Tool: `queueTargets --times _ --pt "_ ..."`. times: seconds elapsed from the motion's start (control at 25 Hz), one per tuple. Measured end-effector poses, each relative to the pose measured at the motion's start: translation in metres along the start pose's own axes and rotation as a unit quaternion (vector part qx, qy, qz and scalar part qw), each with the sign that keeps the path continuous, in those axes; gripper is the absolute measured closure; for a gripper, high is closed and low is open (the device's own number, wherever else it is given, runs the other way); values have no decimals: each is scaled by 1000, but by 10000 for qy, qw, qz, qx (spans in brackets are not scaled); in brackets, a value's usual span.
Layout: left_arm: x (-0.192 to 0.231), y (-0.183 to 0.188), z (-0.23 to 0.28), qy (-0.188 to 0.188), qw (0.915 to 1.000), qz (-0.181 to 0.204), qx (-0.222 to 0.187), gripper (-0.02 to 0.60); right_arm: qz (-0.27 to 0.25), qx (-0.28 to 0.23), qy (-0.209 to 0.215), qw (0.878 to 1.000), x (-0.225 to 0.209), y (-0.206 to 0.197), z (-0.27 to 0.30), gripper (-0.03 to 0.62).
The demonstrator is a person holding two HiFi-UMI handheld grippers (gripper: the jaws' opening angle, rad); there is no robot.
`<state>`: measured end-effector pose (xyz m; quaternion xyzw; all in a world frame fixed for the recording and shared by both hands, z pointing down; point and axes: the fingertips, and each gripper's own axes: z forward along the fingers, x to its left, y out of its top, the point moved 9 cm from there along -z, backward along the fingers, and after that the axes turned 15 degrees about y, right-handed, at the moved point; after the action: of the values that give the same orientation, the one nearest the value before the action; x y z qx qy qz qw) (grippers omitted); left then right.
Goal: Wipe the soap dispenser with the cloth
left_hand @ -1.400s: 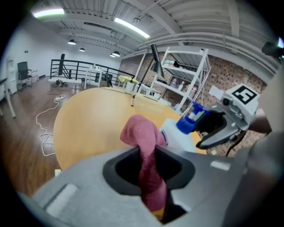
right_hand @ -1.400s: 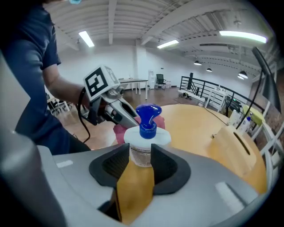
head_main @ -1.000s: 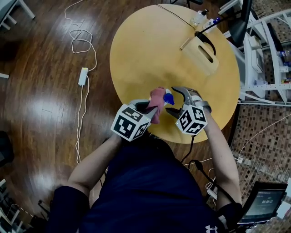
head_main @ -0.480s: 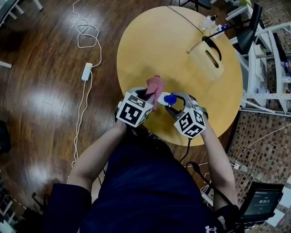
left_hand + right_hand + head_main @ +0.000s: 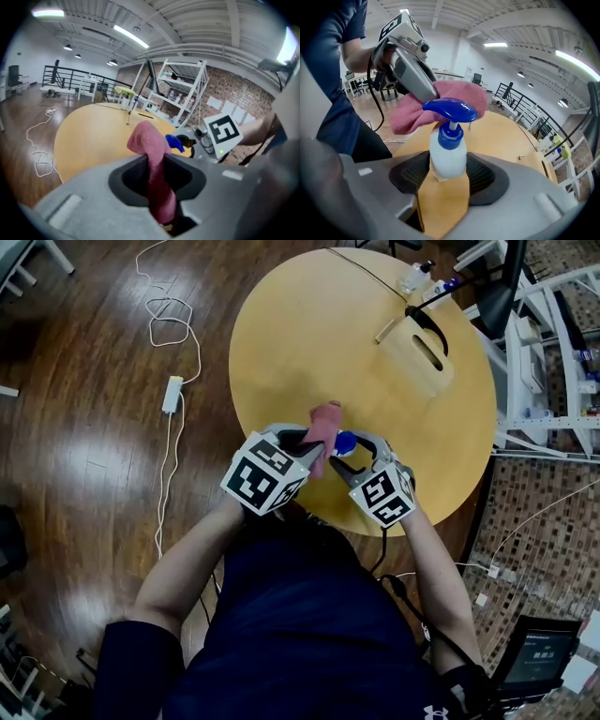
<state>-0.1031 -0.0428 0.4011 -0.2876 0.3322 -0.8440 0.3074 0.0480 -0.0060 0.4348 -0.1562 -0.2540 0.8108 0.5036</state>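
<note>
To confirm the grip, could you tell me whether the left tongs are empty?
No, the left tongs are clamped on the pink cloth.

A: Home or workplace?
B: Workplace — an open loft-style lab: brick wall [image 5: 234,86], white metal shelving [image 5: 180,86], strip lights [image 5: 131,36] on a ribbed ceiling [image 5: 197,18].
A: Anything else?
B: A black railing [image 5: 65,75], a power strip [image 5: 171,396] on the wood floor [image 5: 84,456] — and a monitor [image 5: 536,655].

From the head view only the soap dispenser's [image 5: 346,441] blue pump shows, its body hidden beneath; items [image 5: 417,277] at the counter's [image 5: 281,352] far edge are too small to tell.
</note>
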Motion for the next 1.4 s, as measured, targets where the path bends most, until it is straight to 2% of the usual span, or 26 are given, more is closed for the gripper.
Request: queueTargets --times 0.08,0.16,0.28,0.4,0.48,0.56,0.64,0.72,0.8,0.92,1.04,1.12,1.28,1.32,1.4 --pt "-4 -5 13 -79 9997 114 204 495 -85 89 -44 9999 4 2 1 347" --pt "3 -6 26 44 9999 7 159 494 -50 169 -92 9998 6 1 3 353" --pt "21 3 36 463 9988 -148 17 491 200 108 -223 9995 6 -1 3 362" --pt "37 5 39 907 9959 -4 73 494 351 172 -378 9985 11 0 4 362" --pt "39 5 30 830 9965 -55 46 494 470 169 -456 9977 12 1 5 362" --pt "29 6 18 517 9986 -71 28 494 521 182 -498 9972 12 3 5 361" --pt "8 2 13 172 9998 84 94 494 523 202 -509 9971 14 2 4 361" --pt "-8 -3 21 107 9992 374 90 494 551 208 -532 9968 14 0 3 362" --pt "-7 -5 34 293 9974 663 -52 495 710 161 -583 9956 11 -1 3 362" --pt "6 3 45 584 9952 764 -158 492 1136 -39 -657 9913 7 -3 6 365" --pt "25 8 50 1181 9883 954 -119 495 1343 -104 -746 9881 11 -4 8 367" --pt "36 6 46 1289 9883 803 -125 495 1313 -17 -822 9879 14 -1 8 368" --pt "21 0 20 917 9948 343 -277 495 1413 -13 -827 9865 14 0 8 368" --pt "10 -4 14 749 9967 137 -286 494 1451 -36 -827 9859 15 0 8 368" --pt "-14 -13 8 356 9969 -553 -427 494 1523 -91 -833 9848 17 -2 9 368"
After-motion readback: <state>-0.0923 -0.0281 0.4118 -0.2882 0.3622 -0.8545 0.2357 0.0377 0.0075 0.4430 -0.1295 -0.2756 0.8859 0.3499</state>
